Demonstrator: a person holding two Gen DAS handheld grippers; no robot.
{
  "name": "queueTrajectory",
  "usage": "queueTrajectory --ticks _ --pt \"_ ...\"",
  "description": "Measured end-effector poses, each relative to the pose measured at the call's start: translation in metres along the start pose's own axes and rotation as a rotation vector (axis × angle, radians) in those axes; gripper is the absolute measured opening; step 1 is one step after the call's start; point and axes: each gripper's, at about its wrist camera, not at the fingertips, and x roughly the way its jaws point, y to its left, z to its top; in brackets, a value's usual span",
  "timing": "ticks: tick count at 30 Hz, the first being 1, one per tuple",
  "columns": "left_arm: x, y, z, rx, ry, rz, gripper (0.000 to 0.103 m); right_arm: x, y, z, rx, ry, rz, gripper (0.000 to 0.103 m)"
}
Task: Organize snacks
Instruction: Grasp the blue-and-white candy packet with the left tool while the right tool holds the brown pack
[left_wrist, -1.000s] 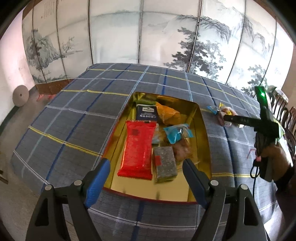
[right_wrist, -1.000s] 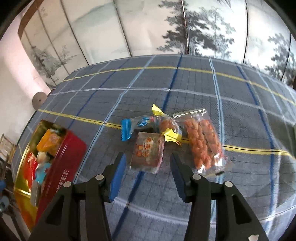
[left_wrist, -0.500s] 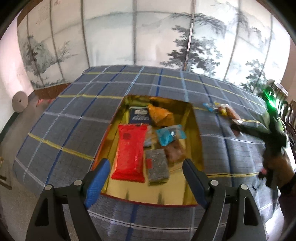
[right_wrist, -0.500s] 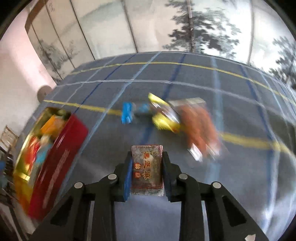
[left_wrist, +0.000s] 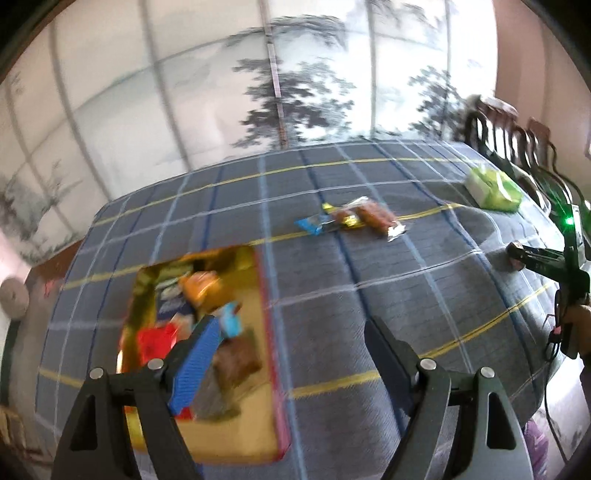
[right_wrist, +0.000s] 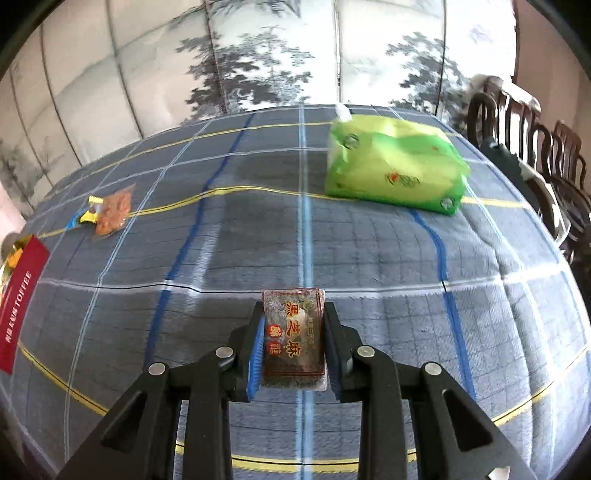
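Observation:
My right gripper (right_wrist: 293, 339) is shut on a dark sesame candy packet (right_wrist: 293, 339) with red and gold lettering, held above the plaid tablecloth. It also shows at the far right of the left wrist view as the right gripper (left_wrist: 515, 256). My left gripper (left_wrist: 284, 354) stands open with nothing between its fingers, above the right edge of the red and gold tin (left_wrist: 271, 332), which holds several snacks. Three loose snacks lie together on the cloth: a blue packet (left_wrist: 312, 225), a yellow one (left_wrist: 341, 218) and a clear bag of orange pieces (left_wrist: 375, 216).
A green tissue pack (right_wrist: 395, 173) sits at the far right of the table, near dark wooden chairs (right_wrist: 535, 136). The tin's red side (right_wrist: 18, 306) shows at the left edge of the right wrist view. A painted folding screen stands behind the table.
My right gripper closed on the sesame candy packet, lifted it and swung right, away from the other loose snacks. My left gripper swung right, so the tin slid to the lower left.

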Motion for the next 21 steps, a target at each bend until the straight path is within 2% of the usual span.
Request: queueTrajectory --ticks 6,9,10,12,17,19,21 --pt "0.045 -0.018 0.053 0.125 0.000 -0.084 0.082 0.002 -0.004 -0.005 -0.005 -0.012 0.033 0.026" --pt "0.082 -0.025 0.082 0.208 0.066 -0.161 0.082 0.002 -0.007 -0.005 0.006 -0.009 0.057 0.027" --pt "0.100 -0.028 0.092 0.242 0.109 -0.210 0.082 0.002 -0.008 -0.005 0.011 -0.009 0.063 0.027" --pt "0.125 -0.031 0.104 0.285 0.147 -0.214 0.082 0.003 -0.008 -0.005 0.011 -0.009 0.067 0.027" --pt "0.176 -0.027 0.119 0.374 0.218 -0.267 0.082 0.003 -0.008 -0.005 0.006 -0.007 0.077 0.028" --pt "0.190 -0.026 0.122 0.410 0.229 -0.252 0.082 0.003 -0.007 -0.005 0.010 -0.007 0.082 0.028" --pt "0.198 -0.025 0.123 0.433 0.244 -0.278 0.082 0.003 -0.007 -0.005 0.011 -0.007 0.084 0.028"
